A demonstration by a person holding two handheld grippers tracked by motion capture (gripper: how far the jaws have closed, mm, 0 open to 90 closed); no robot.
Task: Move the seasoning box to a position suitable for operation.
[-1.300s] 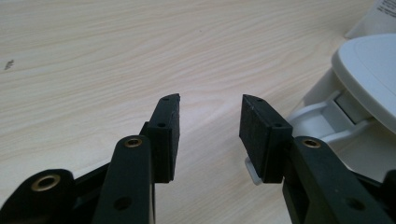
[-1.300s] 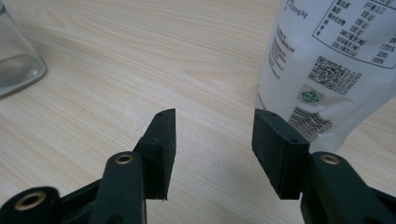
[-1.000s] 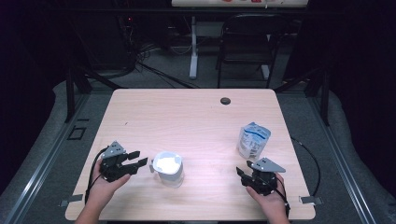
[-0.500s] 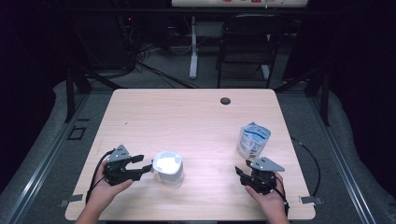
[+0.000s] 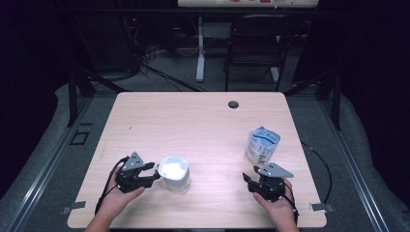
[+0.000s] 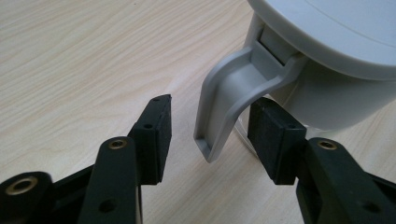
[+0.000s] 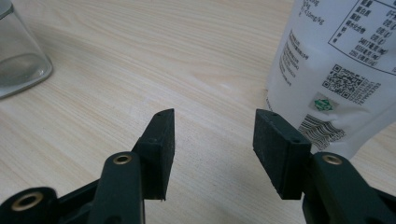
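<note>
A clear jar with a white lid and a grey handle stands at the table's front left. My left gripper lies just left of it. In the left gripper view the gripper is open and has just been closing, with the handle between its pads; the left pad stands clear of the handle. A white and blue pouch stands upright at the right. My right gripper rests in front of it, open and empty, with the pouch off to its right.
A wooden table has a small black grommet near its far edge. The jar's glass base shows at the top left of the right gripper view. A chair and cables stand on the dark floor beyond.
My left gripper has moved right, up to the jar, so its jaws now straddle the grey handle. The right gripper, jar and pouch have stayed put.
</note>
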